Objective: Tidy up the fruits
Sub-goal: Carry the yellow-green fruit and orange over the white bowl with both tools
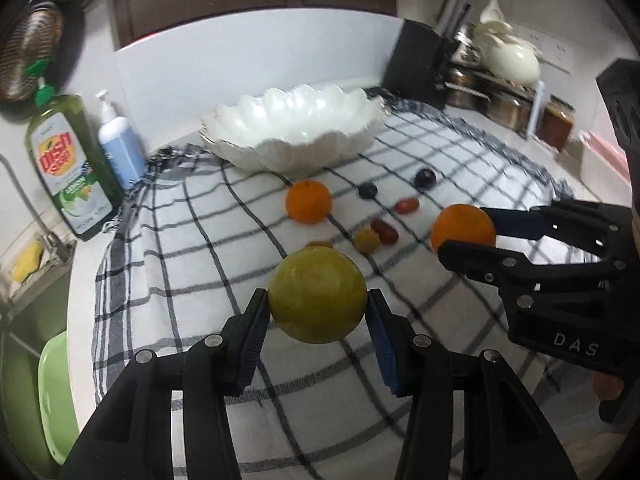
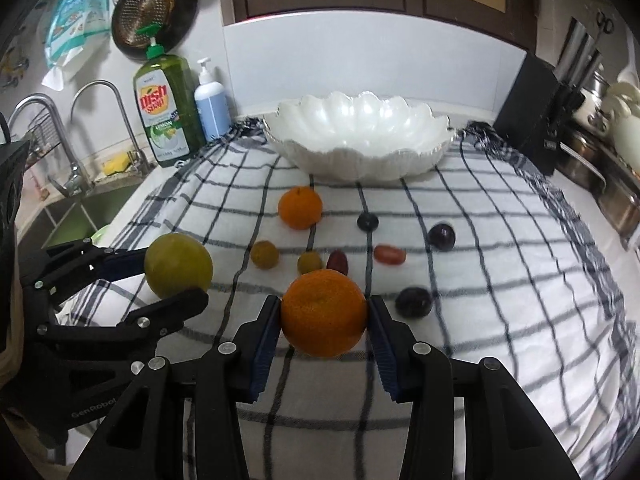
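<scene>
my left gripper (image 1: 318, 312) is level and pointed toward the white scalloped bowl (image 1: 296, 128), its jaws clamped on the sides of a yellow-green fruit (image 1: 317, 296) held just above the checked cloth (image 1: 160, 272). my right gripper (image 2: 324, 320) sits beside it at about the same height, reaching the same way, jaws clamped on an orange (image 2: 324, 314). in the left wrist view the right gripper comes in from the right edge with that orange between its fingers; in the right wrist view the left gripper comes in from the left edge with the yellow-green fruit.

on the cloth between the grippers and the bowl i see a second orange (image 2: 300, 208), two small yellow-green fruits (image 2: 265, 255), a few red grapes (image 2: 389, 255) and several dark, round fruits (image 2: 441, 236), all apart from each other except one red grape that seems to touch a small yellow-green one. the bowl stands at the far edge of the cloth and holds no fruit. a green dish soap bottle (image 2: 166, 110) and a blue pump bottle (image 2: 212, 104) stand at the tabletop's back left, near the sink (image 2: 76, 216).
</scene>
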Demonstrator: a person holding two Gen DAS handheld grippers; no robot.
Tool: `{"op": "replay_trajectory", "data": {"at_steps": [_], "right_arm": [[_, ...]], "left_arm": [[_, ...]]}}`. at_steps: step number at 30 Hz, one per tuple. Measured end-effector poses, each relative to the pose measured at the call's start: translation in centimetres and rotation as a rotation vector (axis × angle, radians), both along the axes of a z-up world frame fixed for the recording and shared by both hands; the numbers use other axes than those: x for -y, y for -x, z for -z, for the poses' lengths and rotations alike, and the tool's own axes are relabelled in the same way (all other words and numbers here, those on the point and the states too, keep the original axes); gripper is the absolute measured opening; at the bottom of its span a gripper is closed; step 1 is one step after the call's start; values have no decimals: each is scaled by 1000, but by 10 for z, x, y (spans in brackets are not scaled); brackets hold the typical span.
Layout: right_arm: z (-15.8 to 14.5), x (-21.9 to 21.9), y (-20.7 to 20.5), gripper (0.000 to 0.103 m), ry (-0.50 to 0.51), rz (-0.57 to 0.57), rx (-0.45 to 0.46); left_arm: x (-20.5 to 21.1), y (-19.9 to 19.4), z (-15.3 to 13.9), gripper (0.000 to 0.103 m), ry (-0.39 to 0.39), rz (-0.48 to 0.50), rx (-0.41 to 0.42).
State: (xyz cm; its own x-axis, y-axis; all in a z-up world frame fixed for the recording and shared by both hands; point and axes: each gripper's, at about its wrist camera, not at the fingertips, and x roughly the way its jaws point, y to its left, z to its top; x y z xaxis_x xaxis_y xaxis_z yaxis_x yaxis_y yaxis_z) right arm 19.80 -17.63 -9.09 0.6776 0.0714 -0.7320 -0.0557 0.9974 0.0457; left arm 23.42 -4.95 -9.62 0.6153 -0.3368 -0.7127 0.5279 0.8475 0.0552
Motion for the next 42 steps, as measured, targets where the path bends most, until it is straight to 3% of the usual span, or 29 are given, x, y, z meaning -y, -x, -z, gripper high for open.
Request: {"op": "replay_trajectory", "data": {"at_steps": [9, 20, 30, 42], "right_arm": [[-35, 33, -16, 45, -6, -47, 72], [-68, 68, -48, 45, -15, -78, 124], [-89, 83, -90, 45, -39, -26, 132], [-118, 83, -163, 45, 14, -23, 136]], "left_arm": [[18, -10, -33, 49, 74, -179, 38], [47, -28, -70, 49, 76, -283, 117], [60, -69, -104, 49, 61, -256, 155], [64, -142, -130, 49, 68, -243, 139]]}}
